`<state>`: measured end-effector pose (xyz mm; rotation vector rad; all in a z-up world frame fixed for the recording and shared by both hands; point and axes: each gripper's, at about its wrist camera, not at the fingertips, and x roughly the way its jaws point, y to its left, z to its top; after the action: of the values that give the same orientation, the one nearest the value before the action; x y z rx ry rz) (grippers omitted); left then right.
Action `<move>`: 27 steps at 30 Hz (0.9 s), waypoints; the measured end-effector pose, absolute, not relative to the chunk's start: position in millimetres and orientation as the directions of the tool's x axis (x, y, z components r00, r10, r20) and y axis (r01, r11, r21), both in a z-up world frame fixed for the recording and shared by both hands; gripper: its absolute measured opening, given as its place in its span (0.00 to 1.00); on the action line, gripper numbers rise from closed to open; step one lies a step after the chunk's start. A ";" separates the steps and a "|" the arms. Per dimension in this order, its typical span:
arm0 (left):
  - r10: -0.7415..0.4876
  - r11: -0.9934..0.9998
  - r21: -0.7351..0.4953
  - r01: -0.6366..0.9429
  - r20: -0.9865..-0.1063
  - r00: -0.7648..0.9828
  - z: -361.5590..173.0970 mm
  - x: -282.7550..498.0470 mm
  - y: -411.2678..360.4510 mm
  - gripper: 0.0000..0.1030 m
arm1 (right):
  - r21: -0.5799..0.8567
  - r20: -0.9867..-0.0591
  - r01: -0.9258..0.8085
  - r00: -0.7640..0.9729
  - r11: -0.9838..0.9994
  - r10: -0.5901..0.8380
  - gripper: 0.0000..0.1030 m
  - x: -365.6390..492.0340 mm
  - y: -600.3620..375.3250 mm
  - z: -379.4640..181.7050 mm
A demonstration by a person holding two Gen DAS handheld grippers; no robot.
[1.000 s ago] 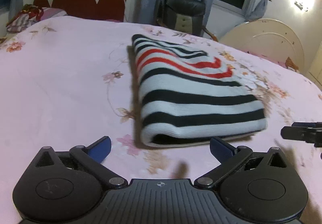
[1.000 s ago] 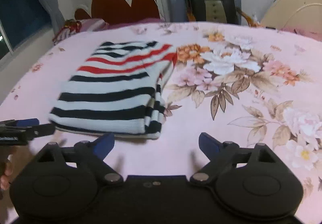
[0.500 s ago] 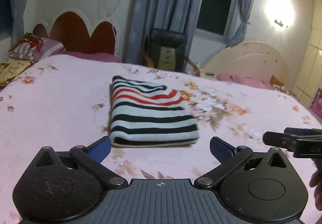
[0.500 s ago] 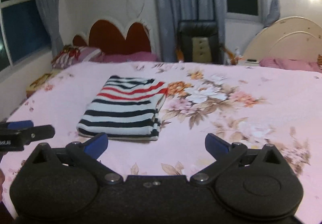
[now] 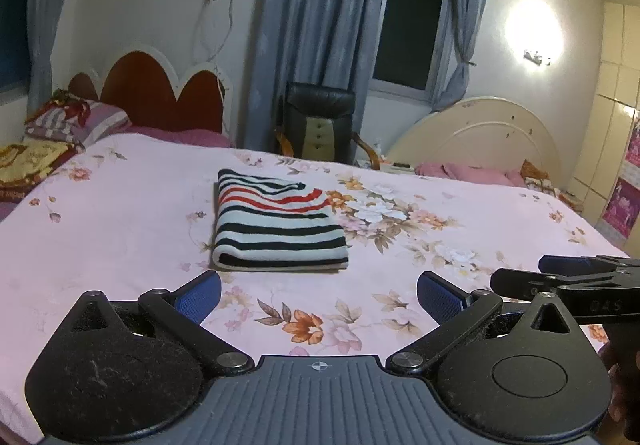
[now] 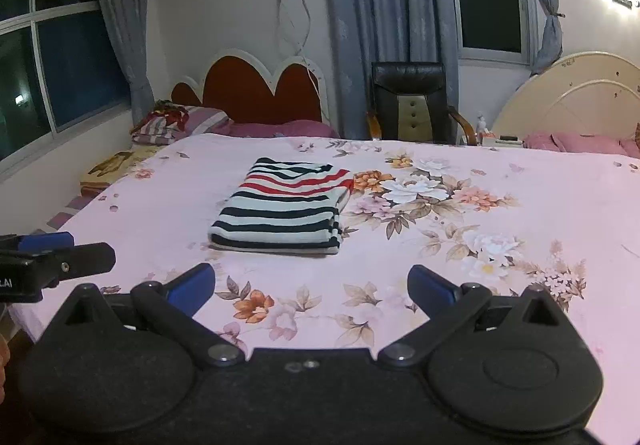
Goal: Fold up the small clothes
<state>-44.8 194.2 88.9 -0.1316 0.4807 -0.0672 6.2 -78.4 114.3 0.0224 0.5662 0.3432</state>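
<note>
- Striped garment (image 5: pixel 278 223) is lying folded into a neat rectangle on the bed (image 5: pixel 120 229), black, white and red stripes showing, near the middle of the pink floral sheet.
- In the right wrist view the same garment (image 6: pixel 282 207) is sitting flat, folded edge facing the camera, stacked layers showing at its right side.
- Left tool (image 5: pixel 319 295) is hovering over the near part of the bed, blue fingers standing wide apart, nothing between them, well short of the garment.
- Right tool (image 6: pixel 311 285) is likewise gaping wide, gripping nothing, not touching the garment.
- Each tool is showing up at the side edge of the other's view, side by side, both pointing toward the garment.
- Black chair (image 6: pixel 412 101) is standing beyond the far edge of the bed, in front of grey curtains (image 6: pixel 384 1).
- Red scalloped headboard (image 5: pixel 156 93) is sitting at the far left, pillows (image 5: pixel 76 121) piled just beside it.
</note>
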 end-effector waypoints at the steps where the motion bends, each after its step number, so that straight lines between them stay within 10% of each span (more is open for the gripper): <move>1: -0.095 0.989 -0.143 0.033 -0.452 0.887 90.2 -47.8 193.7 1.00 | 0.112 -0.518 -0.315 0.791 0.942 0.326 0.99 3.6 -78.2 115.9; 27: -0.079 0.992 -0.127 0.028 -0.419 0.905 99.2 -59.7 178.1 1.00 | 0.098 -0.485 -0.318 0.812 0.943 0.325 0.99 -12.1 -88.4 129.6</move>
<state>-59.7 178.1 99.2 -0.1189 0.4367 -0.0552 -12.1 -88.4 129.6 0.0122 0.5204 0.3434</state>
